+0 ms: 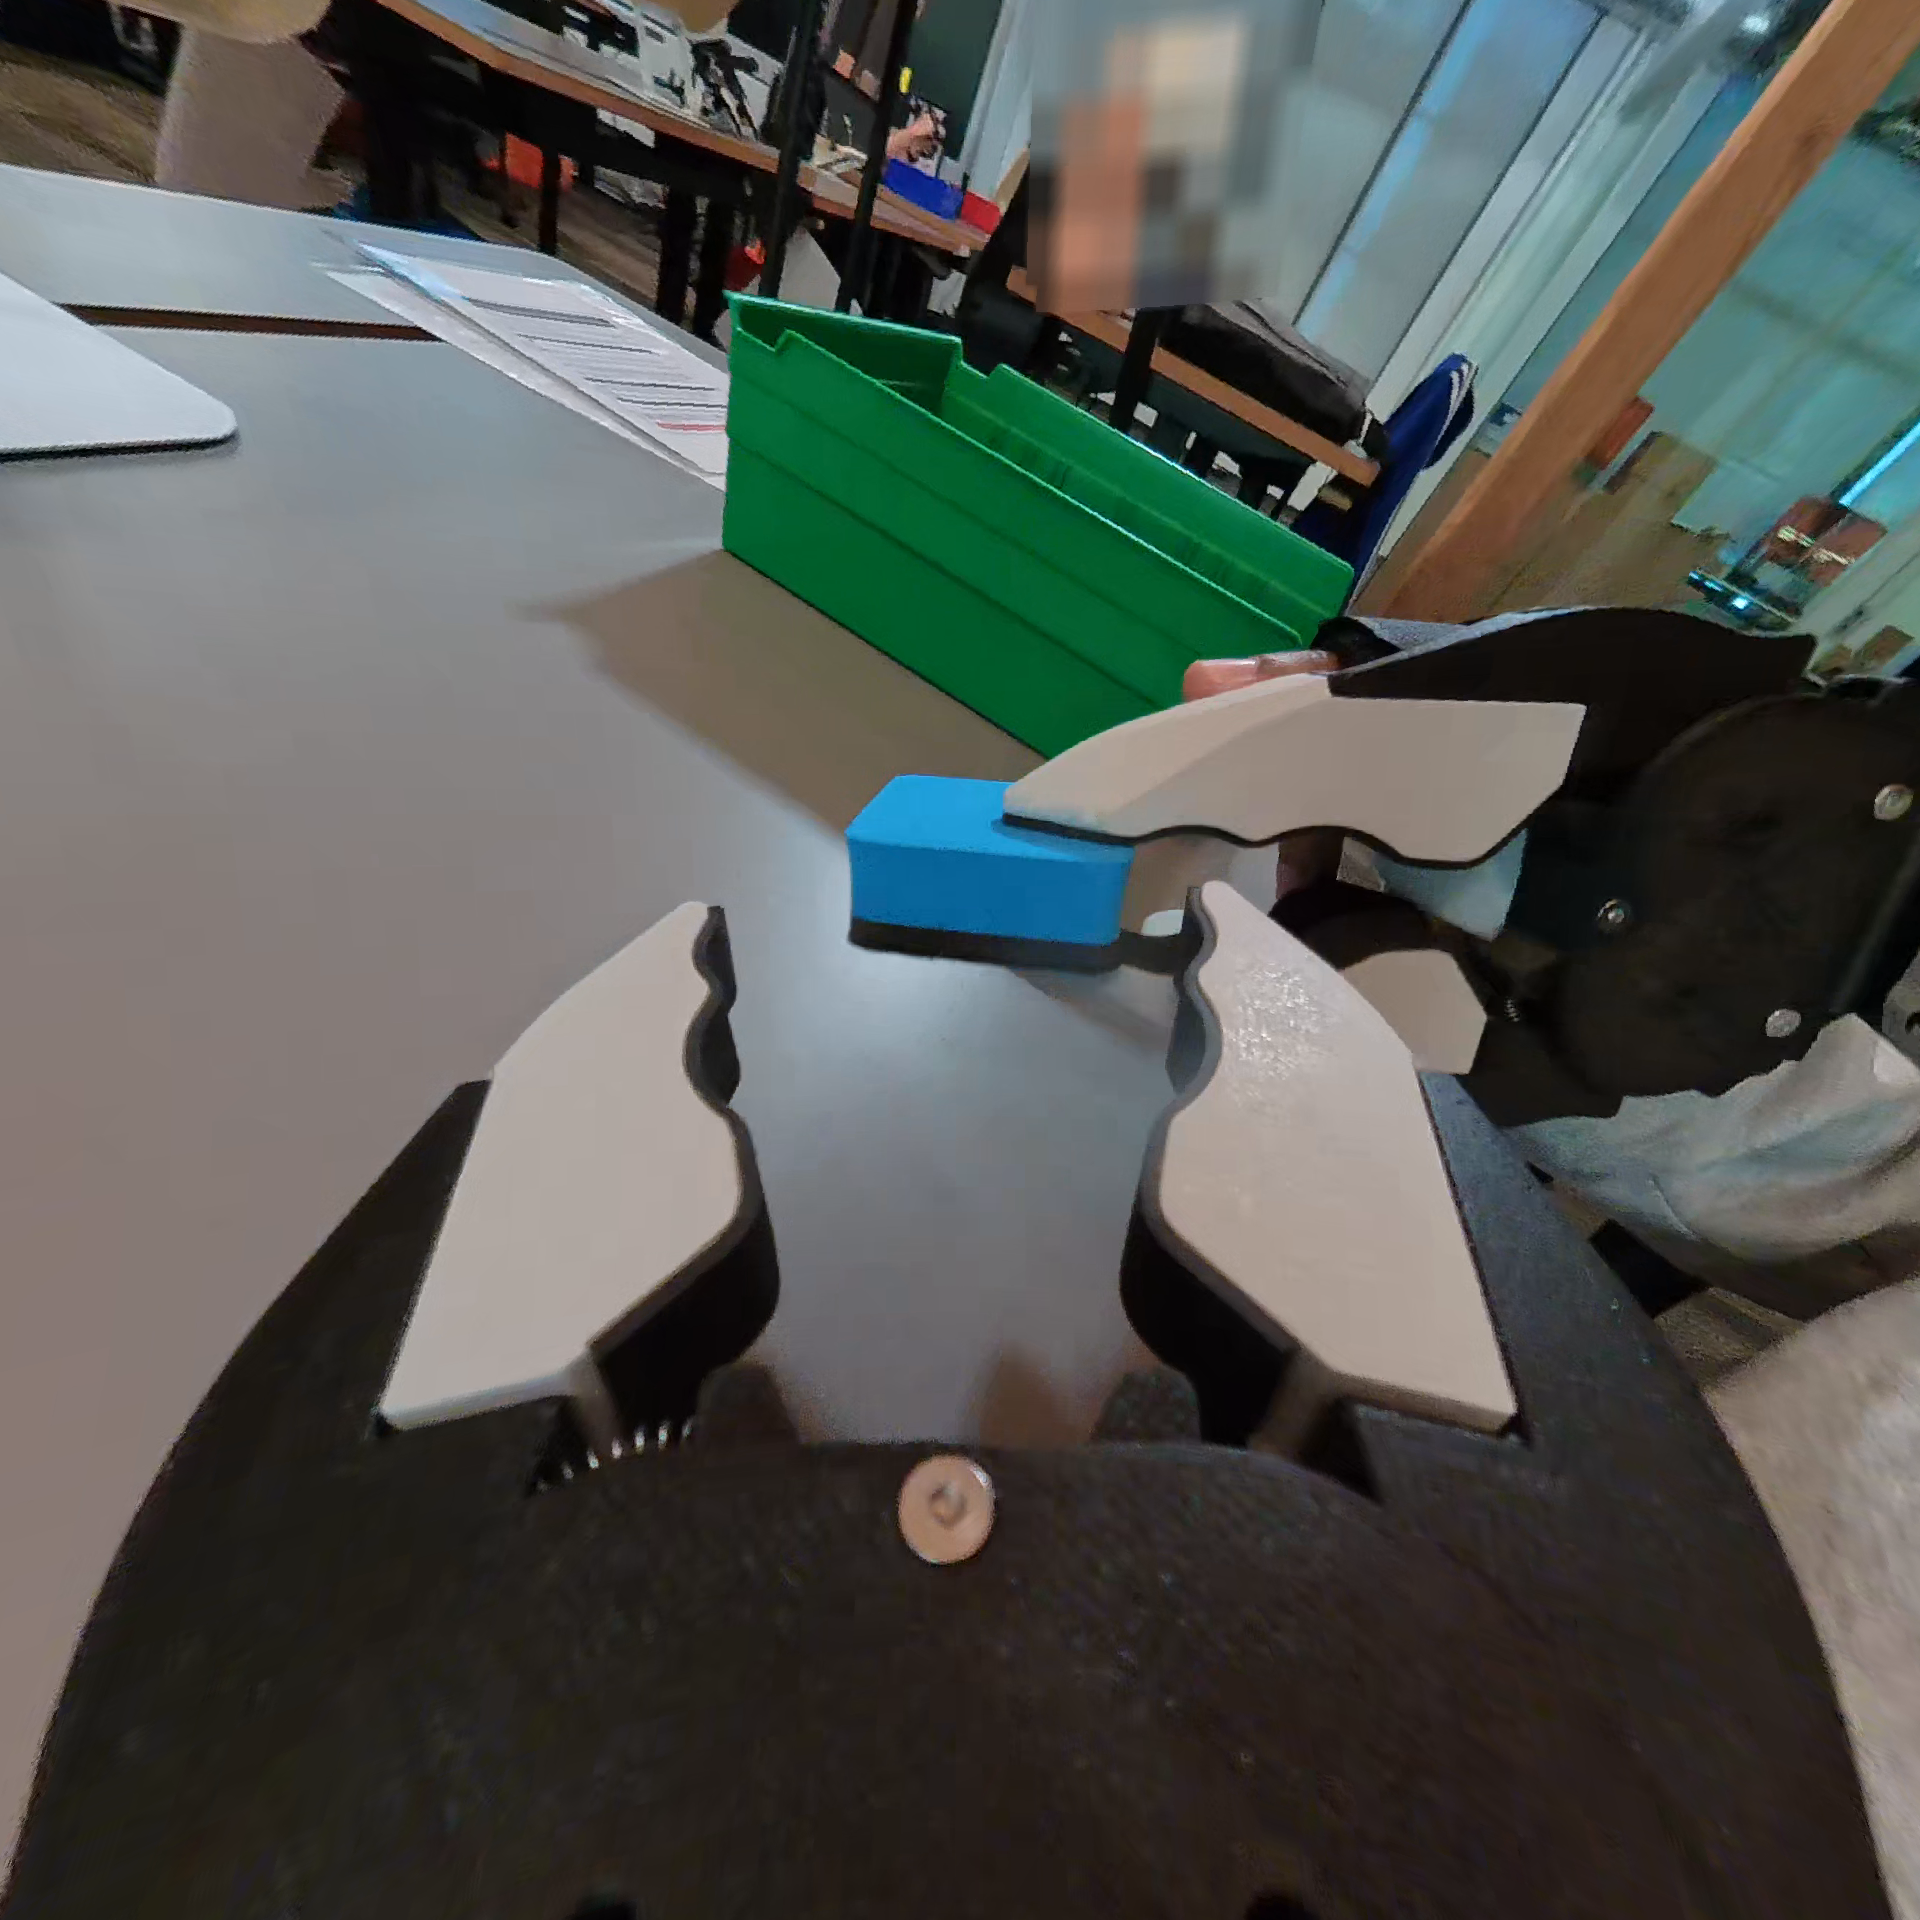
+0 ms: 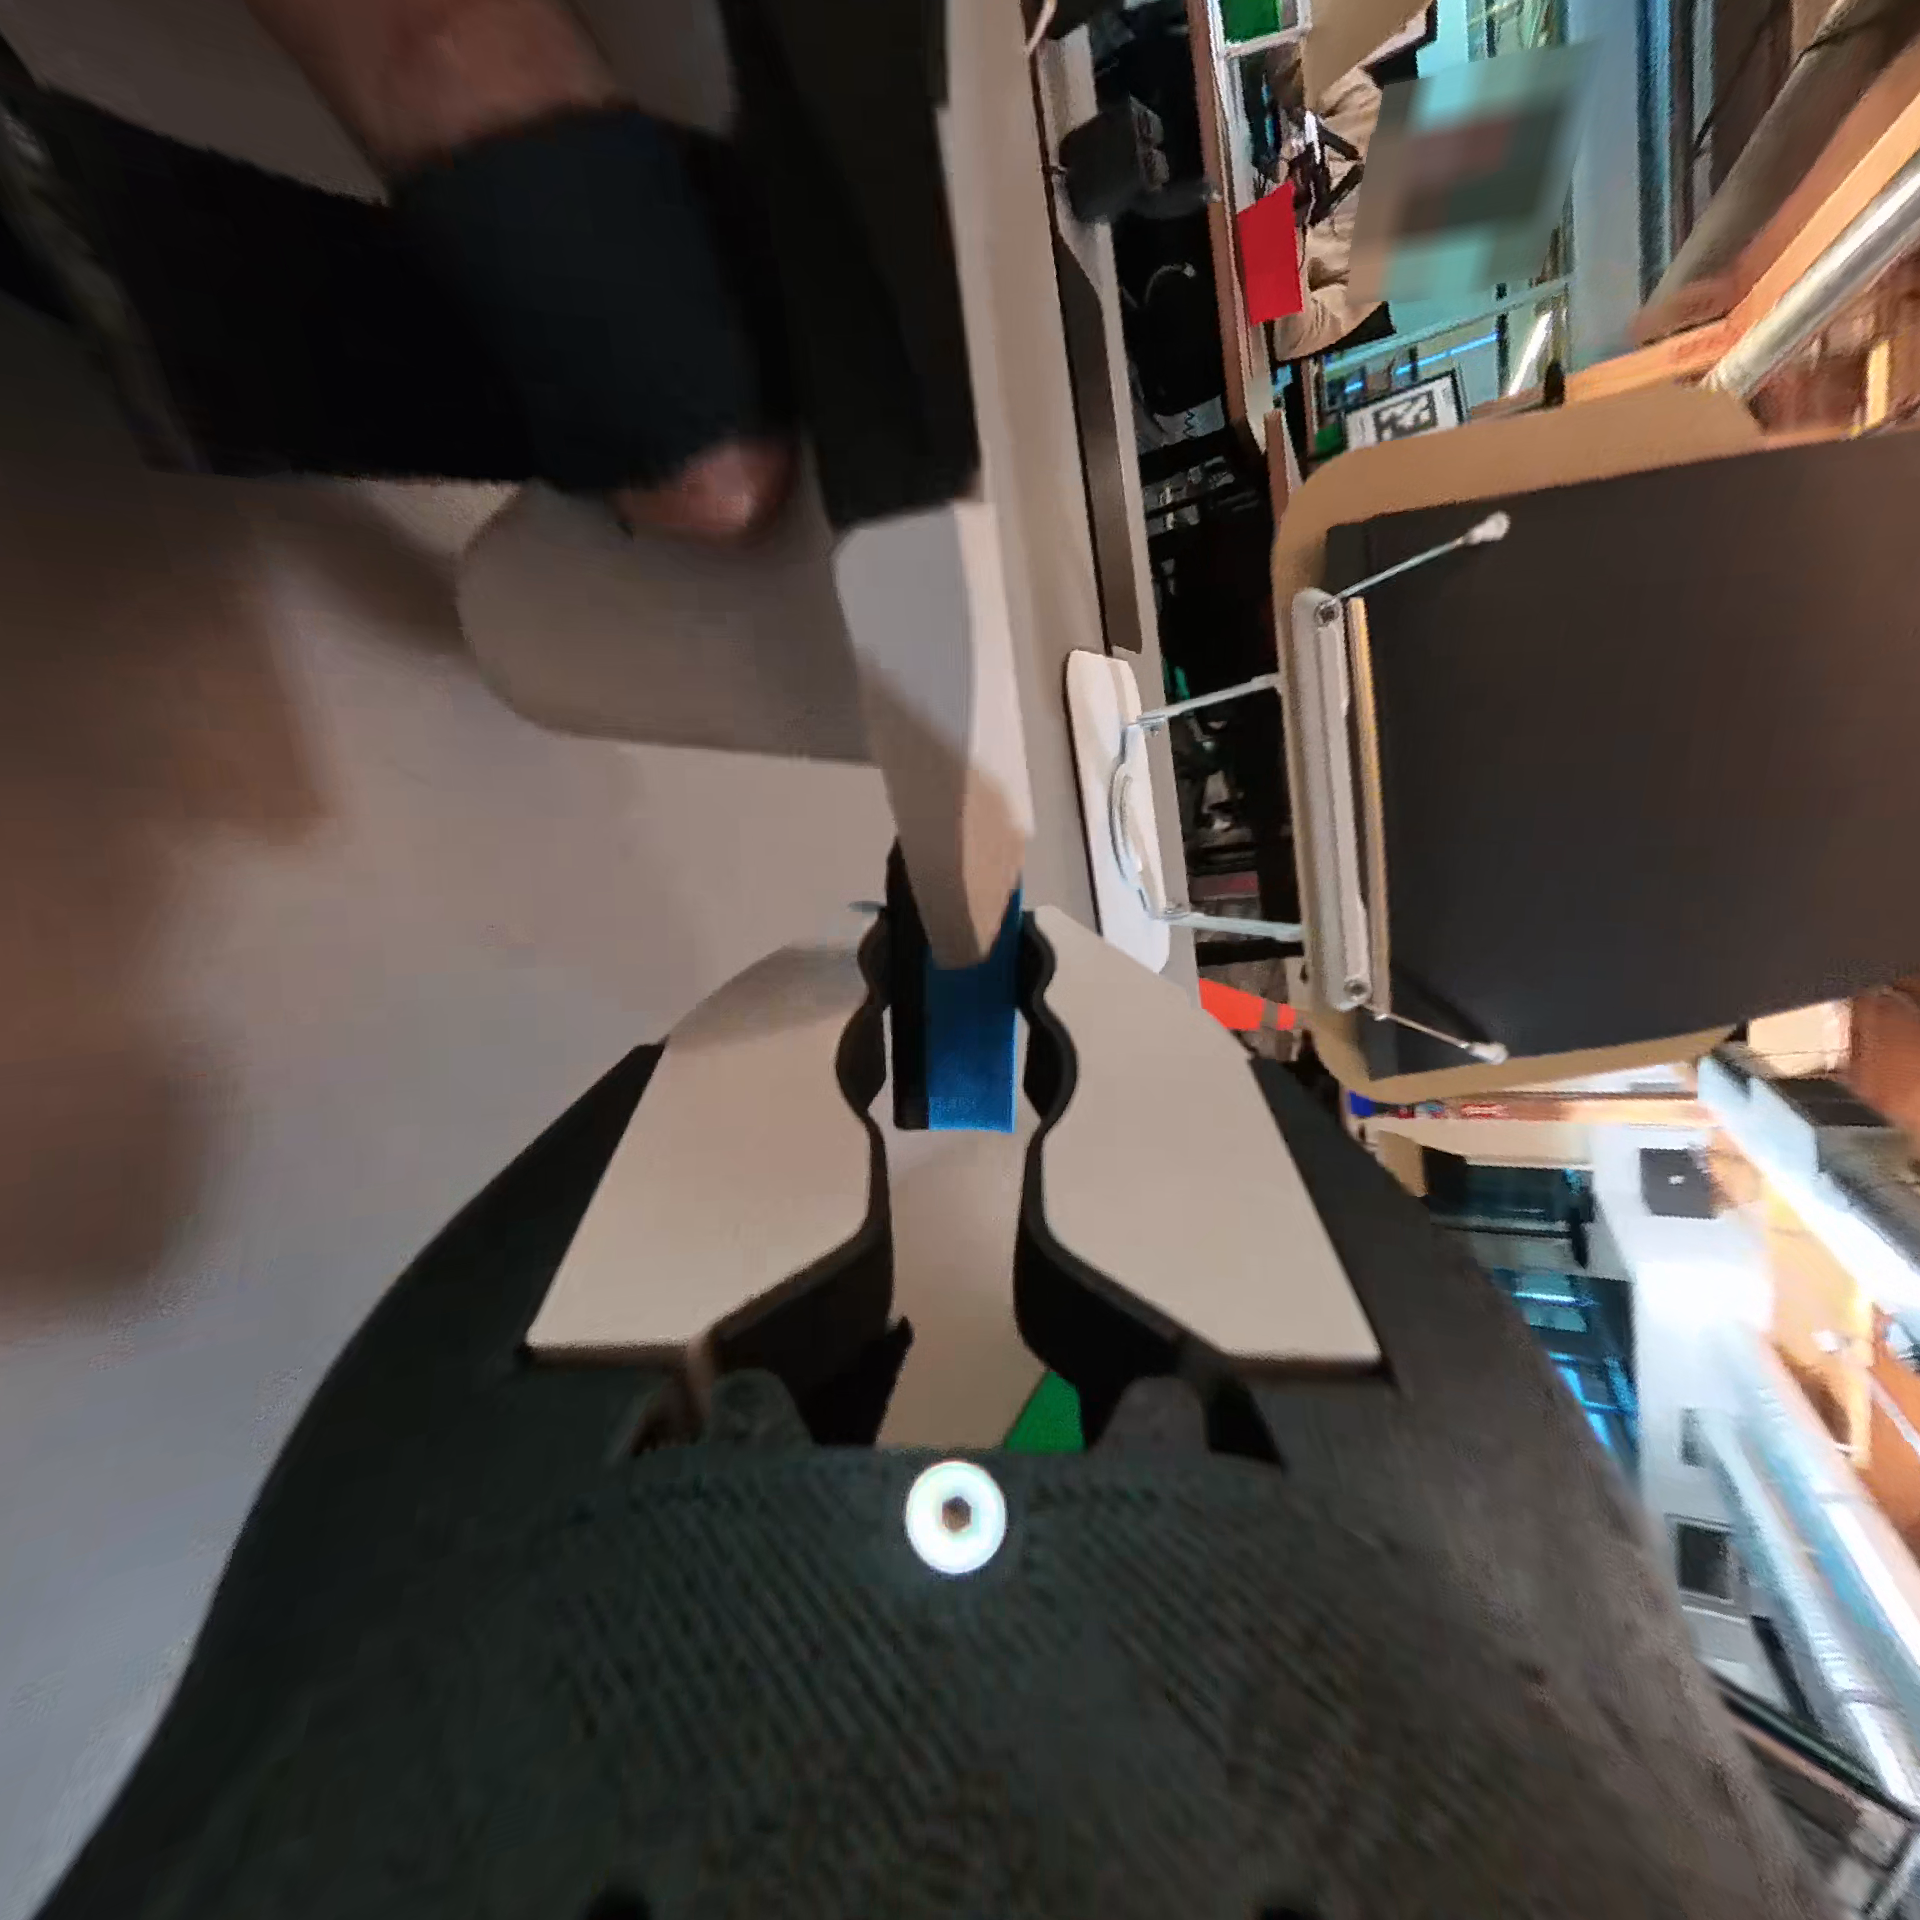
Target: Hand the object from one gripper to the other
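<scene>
Both grippers meet over a grey table (image 1: 364, 727): the right gripper (image 1: 1081, 873) clamps a blue eraser (image 1: 977, 868) above it, while the left gripper (image 1: 956, 935) gapes empty beside it. Behind stands a green bin (image 1: 987, 520), then workbenches and glass walls.

Blue foam block (image 1: 982, 868) matt (black felt base); green bin (image 1: 997, 540) glossy plastic.

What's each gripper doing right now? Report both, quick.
Left gripper: open, fingers spread, holding nothing.
Right gripper: shut on the blue eraser, one end pinched between its fingers.
</scene>
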